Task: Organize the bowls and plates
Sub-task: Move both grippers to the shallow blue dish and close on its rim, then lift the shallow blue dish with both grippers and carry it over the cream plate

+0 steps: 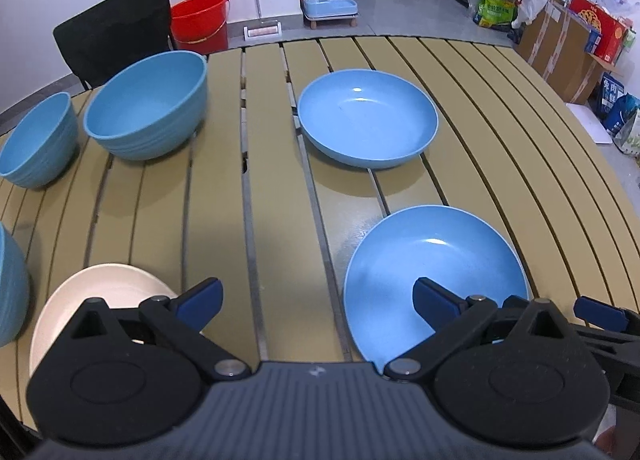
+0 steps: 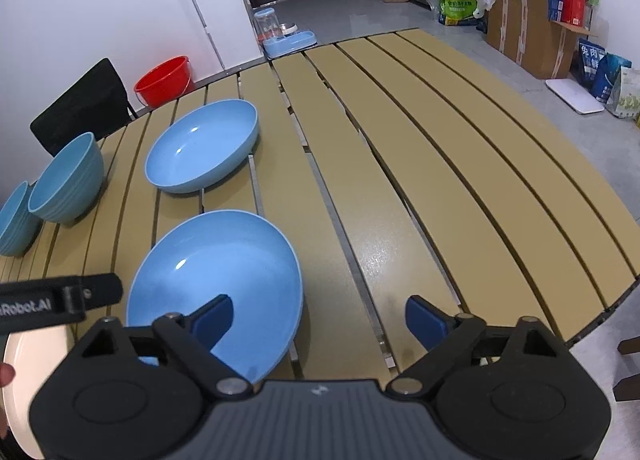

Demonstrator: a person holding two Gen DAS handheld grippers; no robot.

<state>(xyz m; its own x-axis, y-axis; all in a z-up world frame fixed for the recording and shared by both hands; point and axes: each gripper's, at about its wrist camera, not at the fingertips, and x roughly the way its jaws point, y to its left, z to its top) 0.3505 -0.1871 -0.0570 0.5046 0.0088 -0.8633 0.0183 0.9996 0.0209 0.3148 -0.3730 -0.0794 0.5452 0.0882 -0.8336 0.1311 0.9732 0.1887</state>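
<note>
While both grippers hang over the slatted table (image 1: pixel 280 220), nothing is held in either one. The left gripper (image 1: pixel 318 302) has its two blue fingers spread wide apart, with only bare table between them. The right gripper (image 2: pixel 319 320) is wide apart too, and only table slats show between its fingers.

Let us use the near blue plate (image 1: pixel 432 260) as our spot to look from. It lies flat on the table. In the left wrist view, the left gripper's right-hand finger (image 1: pixel 434 298) shows in front of the plate's near part. In the right wrist view, the right gripper's left-hand finger (image 2: pixel 212 318) shows in front of that same plate (image 2: pixel 216 272). I cannot tell if either finger touches it.

Past the near blue plate, farther away on the table, sits a deep blue dish (image 1: pixel 368 120). Far to the left of the plate are a big blue bowl (image 1: pixel 148 108) and a smaller blue bowl (image 1: pixel 38 142), side by side. Close on the left of the plate, past the left gripper, is a white plate (image 1: pixel 100 292). One more blue bowl (image 1: pixel 10 288) peeks in at the left edge, beside the white plate.

Beyond the table stand a black chair (image 1: pixel 114 30) and a red bucket (image 1: pixel 200 22).
</note>
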